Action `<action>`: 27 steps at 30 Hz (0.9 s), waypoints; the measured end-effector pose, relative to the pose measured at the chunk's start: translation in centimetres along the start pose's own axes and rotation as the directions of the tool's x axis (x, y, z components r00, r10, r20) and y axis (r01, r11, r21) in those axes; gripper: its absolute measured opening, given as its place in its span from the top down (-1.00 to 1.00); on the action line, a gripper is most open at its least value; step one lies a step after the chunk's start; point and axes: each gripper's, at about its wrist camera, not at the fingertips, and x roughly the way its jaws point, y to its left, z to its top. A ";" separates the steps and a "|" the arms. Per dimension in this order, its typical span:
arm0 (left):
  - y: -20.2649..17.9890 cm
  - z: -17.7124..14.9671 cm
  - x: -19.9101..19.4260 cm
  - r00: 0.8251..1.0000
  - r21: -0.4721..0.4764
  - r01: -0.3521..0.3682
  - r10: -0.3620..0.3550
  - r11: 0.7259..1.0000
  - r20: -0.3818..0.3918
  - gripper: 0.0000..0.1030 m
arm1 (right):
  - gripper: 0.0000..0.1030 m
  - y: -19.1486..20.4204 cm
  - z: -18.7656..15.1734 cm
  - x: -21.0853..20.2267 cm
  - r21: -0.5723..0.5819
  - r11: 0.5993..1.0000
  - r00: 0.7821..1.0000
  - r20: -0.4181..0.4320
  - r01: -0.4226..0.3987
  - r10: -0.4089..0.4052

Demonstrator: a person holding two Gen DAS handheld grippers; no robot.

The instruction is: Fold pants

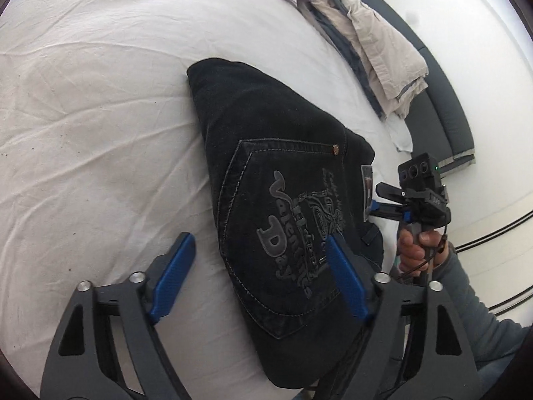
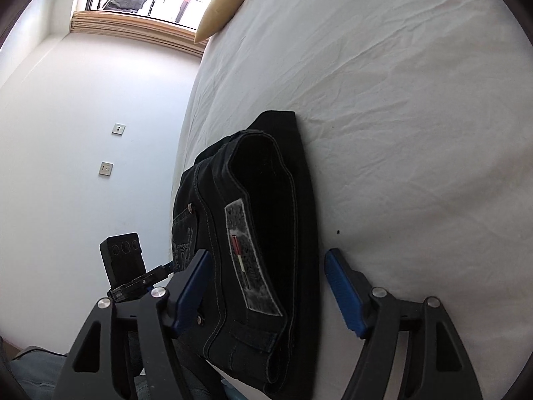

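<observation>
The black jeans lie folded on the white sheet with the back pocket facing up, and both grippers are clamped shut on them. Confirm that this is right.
Not quite. The black jeans do lie folded on the white sheet, back pocket up, but neither gripper is clamped. The left gripper and the right gripper both stand open, fingers wide apart, as each wrist view shows.

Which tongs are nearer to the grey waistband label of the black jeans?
Right. The right tongs stand open astride the waistband, with the label between their fingers. The left tongs are open over the back pocket, farther away.
</observation>
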 end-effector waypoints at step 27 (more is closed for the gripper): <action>-4.4 10.1 -3.5 0.989 0.150 -0.113 0.097 0.982 0.110 0.57 | 0.62 12.8 4.9 0.5 -0.357 0.906 0.971 0.158 0.228 -0.182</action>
